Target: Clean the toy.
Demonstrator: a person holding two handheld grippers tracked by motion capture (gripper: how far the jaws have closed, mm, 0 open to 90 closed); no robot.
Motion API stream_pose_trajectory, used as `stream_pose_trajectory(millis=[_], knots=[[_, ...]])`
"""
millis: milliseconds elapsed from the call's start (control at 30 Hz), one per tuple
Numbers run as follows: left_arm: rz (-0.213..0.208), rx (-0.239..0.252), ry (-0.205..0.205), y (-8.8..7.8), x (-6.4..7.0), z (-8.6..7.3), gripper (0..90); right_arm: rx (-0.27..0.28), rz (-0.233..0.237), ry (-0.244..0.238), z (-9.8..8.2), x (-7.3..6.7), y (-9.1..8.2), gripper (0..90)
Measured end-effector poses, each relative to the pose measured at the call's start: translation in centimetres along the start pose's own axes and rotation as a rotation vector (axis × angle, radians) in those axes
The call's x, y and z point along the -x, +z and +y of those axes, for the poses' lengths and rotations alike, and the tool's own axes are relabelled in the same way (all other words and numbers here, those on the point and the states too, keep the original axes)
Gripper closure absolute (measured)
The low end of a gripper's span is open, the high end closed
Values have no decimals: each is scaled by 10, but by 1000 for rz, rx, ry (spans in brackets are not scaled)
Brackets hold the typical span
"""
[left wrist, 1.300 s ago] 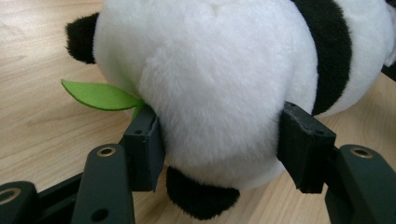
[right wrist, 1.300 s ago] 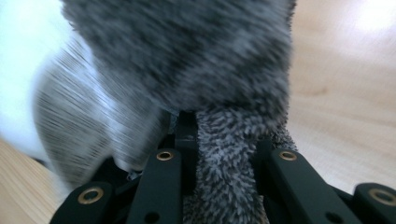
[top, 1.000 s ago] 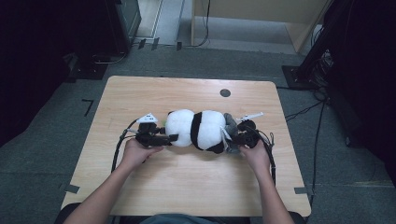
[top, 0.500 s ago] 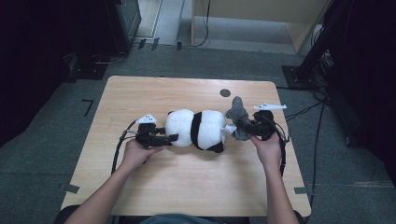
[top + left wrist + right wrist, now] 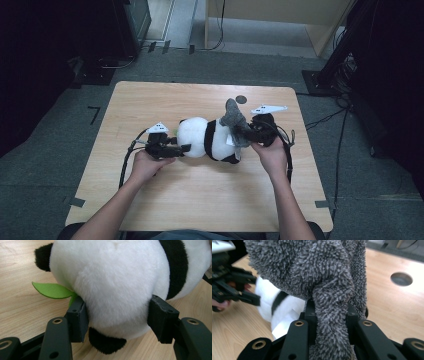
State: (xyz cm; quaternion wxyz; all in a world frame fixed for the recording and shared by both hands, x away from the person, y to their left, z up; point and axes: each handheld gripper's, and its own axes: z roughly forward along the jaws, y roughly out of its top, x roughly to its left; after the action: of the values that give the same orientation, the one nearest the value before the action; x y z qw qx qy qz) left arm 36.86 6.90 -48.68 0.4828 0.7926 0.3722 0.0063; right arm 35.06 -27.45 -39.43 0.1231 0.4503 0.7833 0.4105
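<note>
The grey cloth [image 5: 329, 322] is being pinched between the narrowed jaws of the right gripper [image 5: 329, 315], its shaggy bulk standing up above them. In the high view the cloth [image 5: 231, 116] is being held at the 1 o'clock side of the panda [image 5: 207, 140], which is lying at the table's [image 5: 150, 200] centre. The panda's white end [image 5: 112, 290] is being clasped between the pads of the left gripper [image 5: 117, 317]; a green leaf [image 5: 52, 290] is sticking out at 9 o'clock of that grip. The step in hand is judged to be the peeling of the cloth off the toy while it is being pinned down. Next, a clean pull away toward 1 o'clock is called for, with the left grip kept firm. Both forearms are being held in from 6 o'clock, the left hand [image 5: 145, 165] lying low on the table, the right hand [image 5: 270, 152] being carried above it.
</note>
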Motion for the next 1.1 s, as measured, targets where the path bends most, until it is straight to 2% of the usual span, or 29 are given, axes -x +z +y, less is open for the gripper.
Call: stream_pose_trajectory(millis=[67, 167, 267, 467, 567, 700, 900, 1033, 1100], knots=[[-3, 3, -7, 0, 0, 0, 396, 5, -5, -2, -3, 1, 5, 727], [-7, 9, -9, 0, 0, 0, 396, 27, 9, 30, -8, 7, 7, 719], [-10, 9, -9, -1, 0, 1, 397, 31, 5, 33, -12, 13, 8, 718], [-9, 9, -9, -1, 0, 1, 398, -15, -32, 44, -20, 23, 8, 724], [-9, 9, -10, -1, 0, 1, 398, -36, -39, 63, -25, 29, 9, 727], [-8, 10, -11, -1, 0, 1, 398, -57, -50, 63, -30, 33, 14, 731], [-7, 10, -15, -1, 0, 1, 399, -97, -46, 99, -39, 41, 23, 733], [-7, 8, -12, -1, -1, 0, 399, -166, -35, 116, -47, 46, 34, 734], [-6, 5, -13, -2, -1, 0, 399, -171, 4, 153, -50, 48, 40, 735]])
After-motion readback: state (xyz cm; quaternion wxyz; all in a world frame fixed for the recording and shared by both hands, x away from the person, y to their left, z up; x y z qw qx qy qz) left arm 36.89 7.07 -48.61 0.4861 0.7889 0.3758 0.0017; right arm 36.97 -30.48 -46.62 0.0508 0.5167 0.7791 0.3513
